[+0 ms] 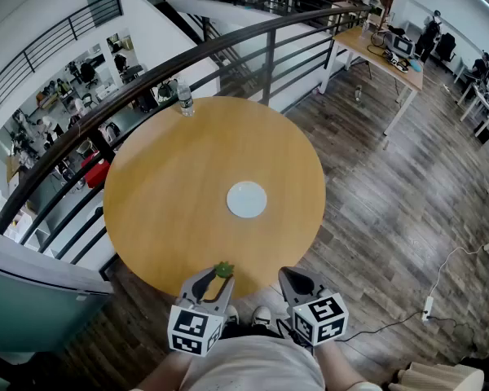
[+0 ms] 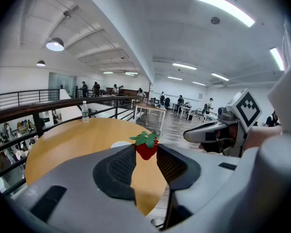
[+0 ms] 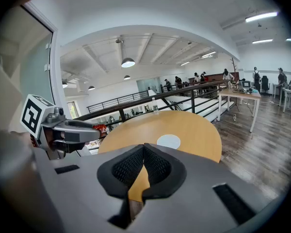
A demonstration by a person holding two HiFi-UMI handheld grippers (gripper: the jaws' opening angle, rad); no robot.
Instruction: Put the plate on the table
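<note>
Black-and-white square markers (image 1: 187,330) are showing on both claws' cubes. The plate (image 1: 247,199) (plain, white, round) is lying flat on the round wooden table (image 1: 163,177), just right of its middle and well apart from both claws. The left claw (image 2: 146,154) is gripping a strawberry (image 2: 146,146) between its tips, over the table's near edge. The right claw (image 3: 143,148) is sitting closed, tips touching, with nothing between them.
</note>
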